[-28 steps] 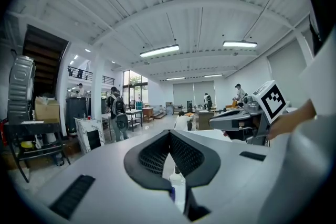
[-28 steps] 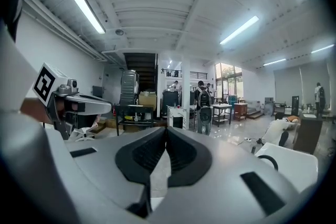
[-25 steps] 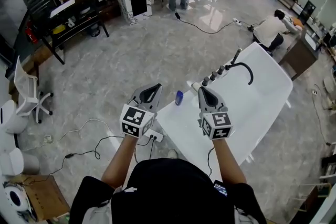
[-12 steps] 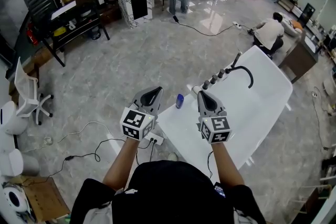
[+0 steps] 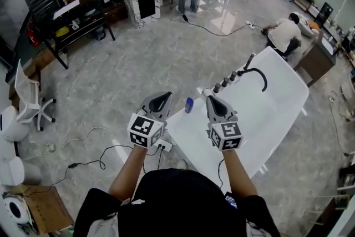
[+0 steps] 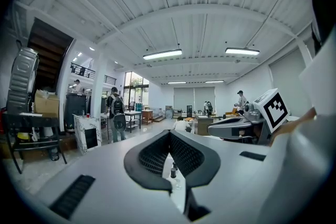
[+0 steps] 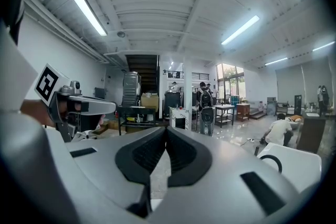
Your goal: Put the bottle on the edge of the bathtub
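Left claw [image 5: 166, 95] and right claw [image 5: 209, 98] hover, each pressed together and empty, either side of the blue bottle [image 5: 189, 104] standing on the tub's [image 5: 277, 114] edge.

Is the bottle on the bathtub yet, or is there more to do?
Done, it seems: the small blue bottle stands on the near corner edge of the white bathtub. In hand: nothing; the left hand-held gripper and the right hand-held gripper are both shut and empty. Left: apparently nothing.
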Demonstrator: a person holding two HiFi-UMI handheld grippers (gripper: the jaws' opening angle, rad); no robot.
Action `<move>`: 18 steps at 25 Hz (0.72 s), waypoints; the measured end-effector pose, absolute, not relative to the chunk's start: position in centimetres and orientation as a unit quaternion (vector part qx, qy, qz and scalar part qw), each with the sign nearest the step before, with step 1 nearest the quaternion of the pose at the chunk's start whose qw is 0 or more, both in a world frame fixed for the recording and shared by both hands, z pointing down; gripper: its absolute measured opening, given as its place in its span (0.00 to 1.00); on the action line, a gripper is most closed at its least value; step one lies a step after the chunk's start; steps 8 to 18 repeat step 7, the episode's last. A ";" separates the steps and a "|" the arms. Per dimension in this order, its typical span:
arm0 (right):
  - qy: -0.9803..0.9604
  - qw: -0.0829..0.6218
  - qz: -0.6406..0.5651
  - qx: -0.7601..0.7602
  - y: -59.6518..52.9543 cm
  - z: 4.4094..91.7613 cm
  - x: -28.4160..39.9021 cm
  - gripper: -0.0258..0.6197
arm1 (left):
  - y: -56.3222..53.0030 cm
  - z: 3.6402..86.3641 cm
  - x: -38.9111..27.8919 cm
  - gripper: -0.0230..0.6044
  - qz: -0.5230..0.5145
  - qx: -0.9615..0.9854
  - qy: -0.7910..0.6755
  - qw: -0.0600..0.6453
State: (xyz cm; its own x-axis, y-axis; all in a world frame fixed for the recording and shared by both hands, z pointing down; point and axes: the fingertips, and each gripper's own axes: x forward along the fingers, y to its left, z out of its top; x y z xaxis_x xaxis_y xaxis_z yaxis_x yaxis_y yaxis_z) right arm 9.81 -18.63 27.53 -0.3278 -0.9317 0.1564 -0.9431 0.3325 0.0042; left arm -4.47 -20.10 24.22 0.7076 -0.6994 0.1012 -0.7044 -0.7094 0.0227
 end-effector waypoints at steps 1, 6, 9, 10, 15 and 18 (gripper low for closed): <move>-0.814 0.066 0.044 0.576 -18.6 27.6 9.8 0.08 | -20.0 24.3 -4.4 0.06 0.044 0.924 -0.380 0.030; -0.815 0.067 0.047 0.574 -18.2 28.0 9.7 0.08 | -19.7 24.5 -4.4 0.06 0.045 0.923 -0.380 0.031; -0.815 0.066 0.047 0.574 -18.2 28.1 9.7 0.08 | -19.7 24.5 -4.3 0.06 0.045 0.923 -0.380 0.031; -0.815 0.066 0.047 0.574 -18.2 28.1 9.7 0.08 | -19.7 24.5 -4.3 0.06 0.045 0.923 -0.380 0.031; -0.815 0.066 0.047 0.574 -18.2 28.1 9.7 0.08 | -19.7 24.5 -4.3 0.06 0.045 0.923 -0.380 0.031; -0.815 0.066 0.047 0.574 -18.2 28.1 9.7 0.08 | -19.7 24.5 -4.3 0.06 0.045 0.923 -0.380 0.031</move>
